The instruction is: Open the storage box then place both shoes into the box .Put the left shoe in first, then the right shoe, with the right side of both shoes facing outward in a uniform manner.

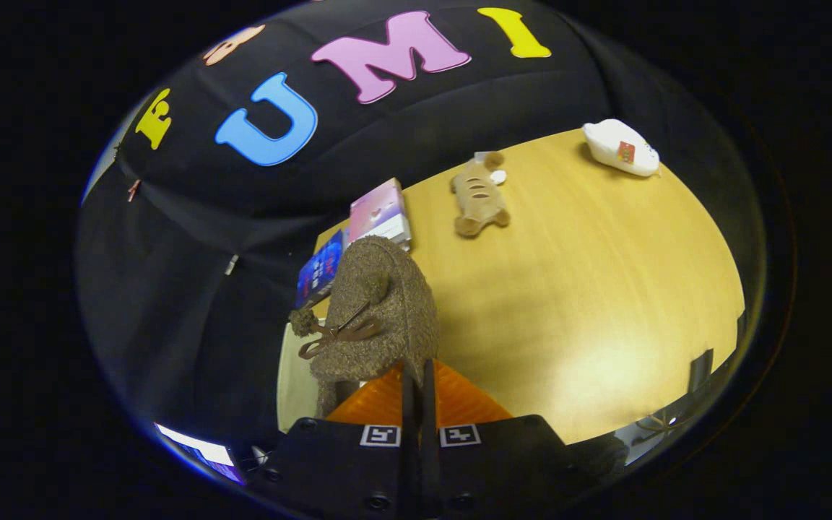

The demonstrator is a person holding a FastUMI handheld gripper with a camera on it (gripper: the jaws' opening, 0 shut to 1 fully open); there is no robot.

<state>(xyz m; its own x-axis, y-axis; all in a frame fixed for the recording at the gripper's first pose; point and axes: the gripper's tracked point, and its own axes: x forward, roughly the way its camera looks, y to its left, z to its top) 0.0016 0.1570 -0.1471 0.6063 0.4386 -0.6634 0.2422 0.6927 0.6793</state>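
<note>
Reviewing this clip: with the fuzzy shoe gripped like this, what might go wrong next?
The gripper is shut on a thin edge of the brown fuzzy shoe, so it may slip out or swing. Its loose bow lace dangles and might snag. The shoe hangs near the table edge, so a drop may miss the table.

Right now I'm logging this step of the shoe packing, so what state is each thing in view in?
Gripper: fingers closed together on the shoe's edge.
Shoe: fuzzy brown, held up off the table, bow with pom-pom hanging at its side.
Plush toy: lying flat on the table, beyond the shoe.
White pack: lying at the table's far corner.
Pink box: closed, at the table's edge.
Blue box: closed, beside the pink one.
Table: wooden top.
</note>
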